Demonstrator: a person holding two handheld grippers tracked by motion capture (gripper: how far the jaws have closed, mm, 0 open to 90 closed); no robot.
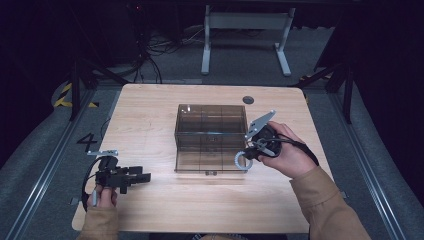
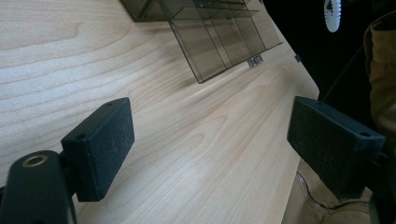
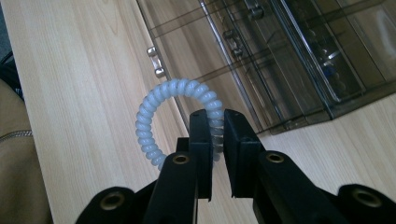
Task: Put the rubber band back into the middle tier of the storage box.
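Nearest, at the front left corner of the tabletop, the left claw lies low over the wood in the person's left hand, pointing toward the right. In the left gripper view its two black pads stand wide apart, released, with bare wood grain between them and nothing held. A tan sleeve enters from the lower right of the high view and leads to the right hand, which carries the right claw just at the front right corner of the smoky clear plastic organizer box. Right claw is clenched on a pale blue spiral hair tie: in the right gripper view the jaws pinch the coil on its right side, and the rest of the ring arcs up and to the left, free of the tabletop. In the high view the hair tie shows as a pale ring hanging at the jaws' tip, close by the box's near right edge. The box sits at mid tabletop, lid shut, inner dividers visible through the tinted walls, with a small metal latch on its front side. Farther back, a dark round grommet is set in the tabletop near the far edge. Beyond the tabletop, the white legs of another table frame stand on grey floor.
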